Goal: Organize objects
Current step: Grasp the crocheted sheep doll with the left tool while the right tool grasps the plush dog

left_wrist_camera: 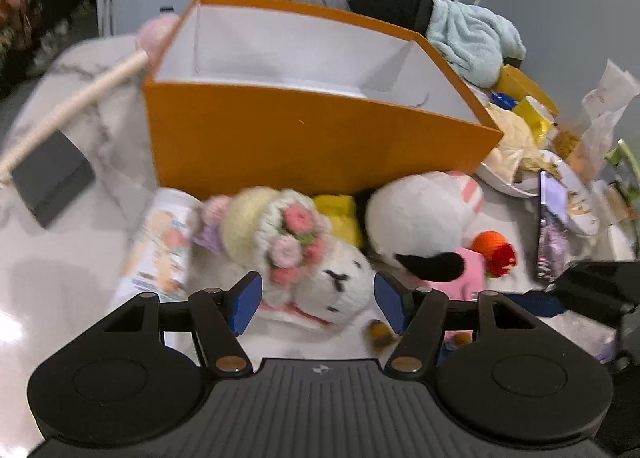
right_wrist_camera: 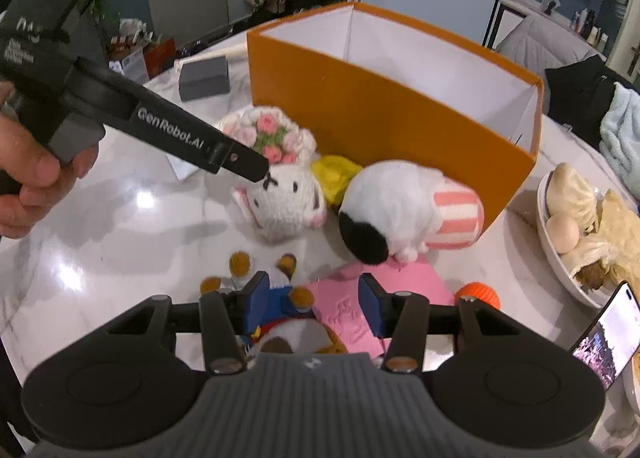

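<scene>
Knitted white bunny head with a pink-rose crown sits between the spread-apart fingers of the left tool, likely squirming sideways against the glossy printed can if clamped off-centre, while the right tool hangs released.

The glossy white marble table carried an open orange cardboard box, a knitted white bunny, a pink paper sheet and a dark grey box.

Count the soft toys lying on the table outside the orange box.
4 clear: knitted bunny under the left gripper; yellow toy against the box; white plush at the box's corner; brown-pawed toy beneath the right gripper. Others may be hidden.
</scene>
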Motion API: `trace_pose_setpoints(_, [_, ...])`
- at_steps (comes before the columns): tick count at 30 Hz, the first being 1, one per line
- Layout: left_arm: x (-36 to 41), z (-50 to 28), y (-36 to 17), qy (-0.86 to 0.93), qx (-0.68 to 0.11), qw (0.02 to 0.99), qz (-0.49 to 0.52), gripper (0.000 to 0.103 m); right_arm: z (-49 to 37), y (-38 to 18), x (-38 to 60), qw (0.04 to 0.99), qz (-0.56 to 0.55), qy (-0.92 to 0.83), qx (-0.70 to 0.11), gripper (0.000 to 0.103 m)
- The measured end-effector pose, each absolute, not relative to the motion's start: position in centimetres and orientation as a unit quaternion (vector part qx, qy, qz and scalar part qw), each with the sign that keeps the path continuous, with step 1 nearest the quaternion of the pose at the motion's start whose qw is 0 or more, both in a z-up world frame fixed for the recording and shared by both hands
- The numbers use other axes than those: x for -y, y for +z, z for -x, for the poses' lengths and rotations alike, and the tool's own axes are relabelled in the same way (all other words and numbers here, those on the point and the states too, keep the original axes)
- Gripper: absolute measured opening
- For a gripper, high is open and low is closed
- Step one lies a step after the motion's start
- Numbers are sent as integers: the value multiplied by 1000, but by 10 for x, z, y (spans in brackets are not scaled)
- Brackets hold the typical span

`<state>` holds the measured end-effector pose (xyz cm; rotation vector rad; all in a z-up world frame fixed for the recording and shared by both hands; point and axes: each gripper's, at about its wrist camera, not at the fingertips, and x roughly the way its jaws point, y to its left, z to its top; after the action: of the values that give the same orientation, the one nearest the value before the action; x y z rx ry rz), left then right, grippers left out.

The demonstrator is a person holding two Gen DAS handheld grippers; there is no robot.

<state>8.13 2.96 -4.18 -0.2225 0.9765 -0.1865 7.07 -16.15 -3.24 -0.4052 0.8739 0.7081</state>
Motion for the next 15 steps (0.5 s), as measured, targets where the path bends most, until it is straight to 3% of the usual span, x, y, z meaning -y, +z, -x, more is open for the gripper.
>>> trace_pose_setpoints(8, [-35, -98, -50, -76, -485, 852, 181, 73, -65, -39, 151, 808, 213, 352, -422, 52])
trace_pose_setpoints(15, [-27, -112, -56, -33, -481, 862, 155, 83, -55, -50, 139, 785, 266, 364, -426, 56])
